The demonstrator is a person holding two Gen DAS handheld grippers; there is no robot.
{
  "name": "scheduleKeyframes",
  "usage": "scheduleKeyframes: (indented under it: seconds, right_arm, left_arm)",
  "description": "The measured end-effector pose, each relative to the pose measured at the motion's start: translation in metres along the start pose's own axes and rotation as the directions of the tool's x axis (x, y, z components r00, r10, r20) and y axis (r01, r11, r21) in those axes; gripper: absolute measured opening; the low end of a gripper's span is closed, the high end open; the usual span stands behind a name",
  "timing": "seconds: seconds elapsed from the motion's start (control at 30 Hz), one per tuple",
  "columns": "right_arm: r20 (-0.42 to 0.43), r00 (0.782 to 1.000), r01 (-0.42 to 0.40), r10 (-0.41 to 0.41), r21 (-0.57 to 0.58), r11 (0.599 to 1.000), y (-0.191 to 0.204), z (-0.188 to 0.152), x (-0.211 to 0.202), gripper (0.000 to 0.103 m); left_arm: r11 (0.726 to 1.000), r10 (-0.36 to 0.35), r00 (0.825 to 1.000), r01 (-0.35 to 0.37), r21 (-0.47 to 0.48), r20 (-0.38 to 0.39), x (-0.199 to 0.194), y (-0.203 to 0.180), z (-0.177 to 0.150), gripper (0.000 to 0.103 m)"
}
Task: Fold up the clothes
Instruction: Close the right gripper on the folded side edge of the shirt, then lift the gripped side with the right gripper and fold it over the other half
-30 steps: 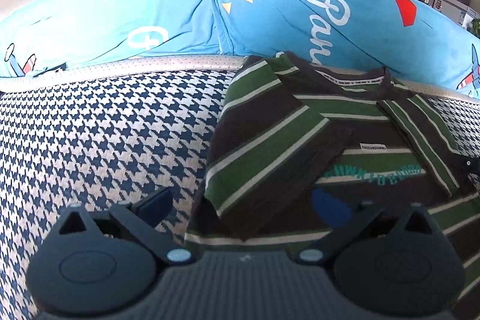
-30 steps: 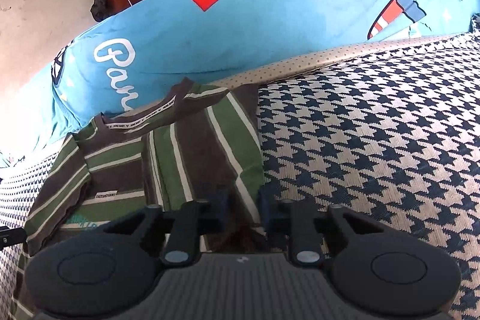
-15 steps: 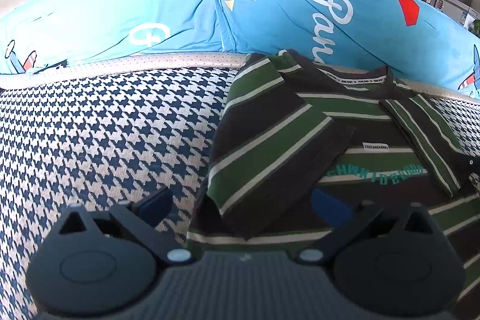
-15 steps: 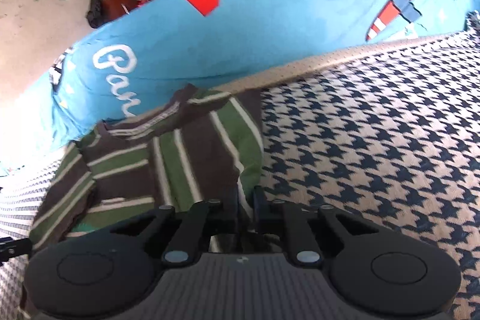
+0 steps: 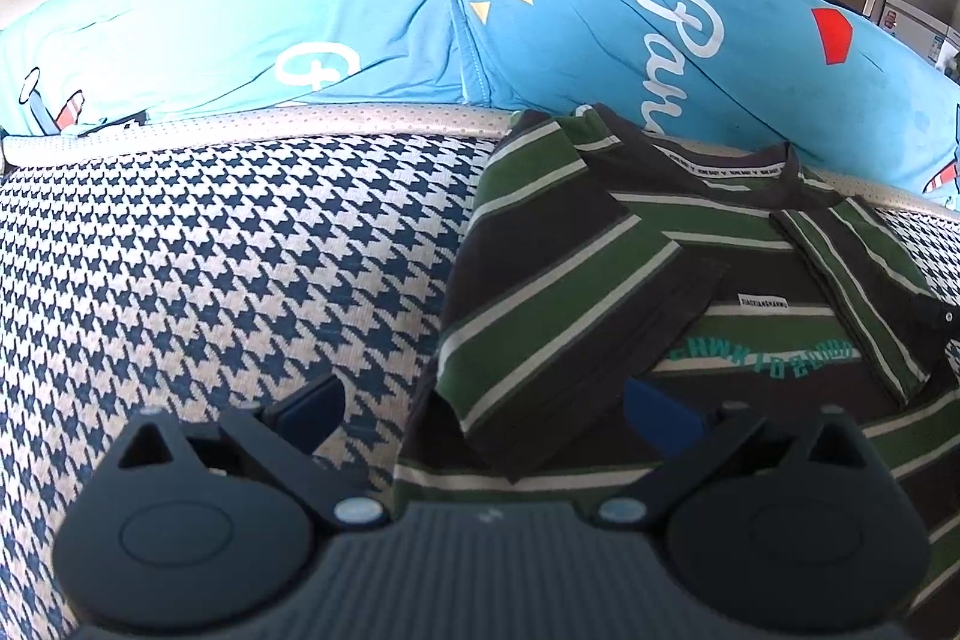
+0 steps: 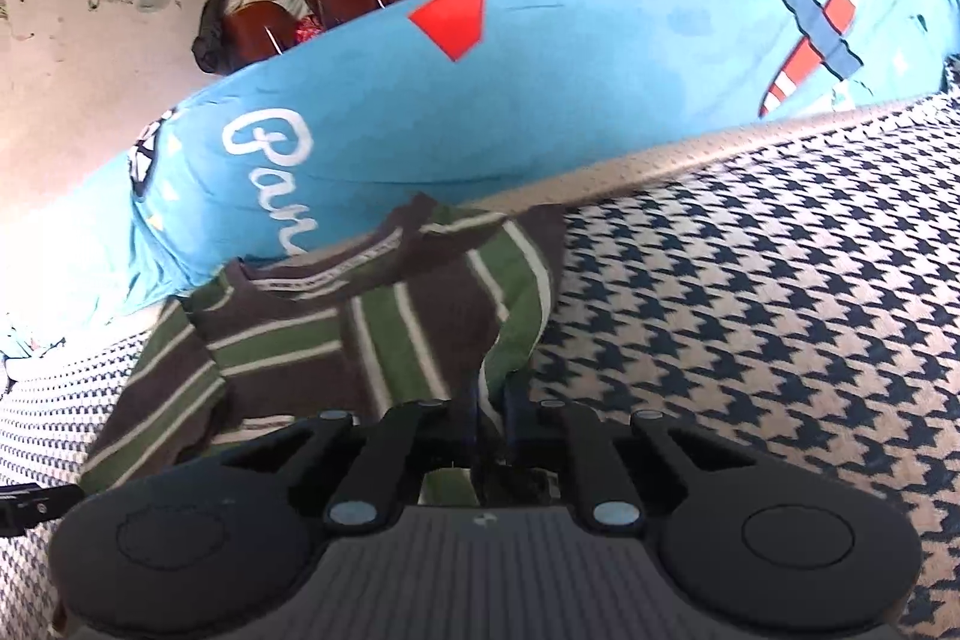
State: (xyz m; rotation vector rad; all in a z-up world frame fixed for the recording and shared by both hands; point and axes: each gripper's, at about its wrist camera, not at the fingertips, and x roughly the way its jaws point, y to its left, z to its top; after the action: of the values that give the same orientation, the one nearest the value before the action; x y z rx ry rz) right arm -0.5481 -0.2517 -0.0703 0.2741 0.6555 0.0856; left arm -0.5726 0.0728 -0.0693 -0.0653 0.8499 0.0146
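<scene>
Change since earlier frame: right wrist view now shows the shirt's right edge raised off the seat and the jaws drawn closer together; left wrist view is unchanged.
Left wrist view, left gripper: released, jaws wide apart, hovering over the near left edge of the striped shirt, gripping nothing.
Left wrist view, shirt position: lies on the houndstooth seat, collar toward the blue backrest cushions.
Left wrist view, fold progress: both sleeves are already turned in over the chest (the printed lettering stays partly exposed).
Right wrist view, right gripper: jaws closing, with the shirt's right side edge pinched between them; fabric lifts into a ridge.
Right wrist view, remaining work: side panels probably still need folding inward, then the bottom-to-collar fold; the hem is out of view.
Count: one shirt, two cushions, two grippers.
</scene>
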Motion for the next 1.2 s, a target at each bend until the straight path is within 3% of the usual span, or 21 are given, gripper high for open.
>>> scheduleKeyframes:
  seconds: [0.47, 0.6, 0.77, 0.93, 1.03, 1.2]
  right_arm:
    - [0.032, 0.984, -0.172, 0.173, -0.046, 0.984, 0.089, 0.008, -0.001, 0.01]
    - [0.024, 0.97, -0.242, 0.244, -0.07, 0.968, 0.127, 0.007, 0.008, 0.01]
    - [-0.035, 0.936, -0.351, 0.35, -0.149, 0.924, 0.186, -0.014, 0.031, 0.01]
    - [-0.16, 0.915, -0.398, 0.369, -0.222, 0.89, 0.23, -0.056, 0.065, 0.01]
    - [-0.159, 0.928, -0.369, 0.337, -0.28, 0.886, 0.238, -0.07, 0.072, 0.011]
    - [-0.164, 0.919, -0.391, 0.359, -0.244, 0.888, 0.232, -0.068, 0.072, 0.013]
  left_arm:
    - [0.998, 0.034, 0.999, -0.033, -0.049, 0.006, -0.013, 0.029, 0.002, 0.103]
    - [0.995, 0.046, 0.999, -0.045, -0.088, 0.006, -0.018, 0.047, 0.003, 0.103]
    - [0.988, 0.069, 0.998, -0.07, -0.137, -0.008, -0.021, 0.072, 0.002, 0.103]
    - [0.983, 0.077, 0.997, -0.081, -0.167, -0.031, -0.021, 0.089, 0.001, 0.103]
    - [0.982, 0.083, 0.996, -0.088, -0.169, -0.038, -0.021, 0.093, 0.001, 0.103]
    - [0.979, 0.063, 0.997, -0.07, -0.191, -0.044, -0.021, 0.095, 0.002, 0.103]
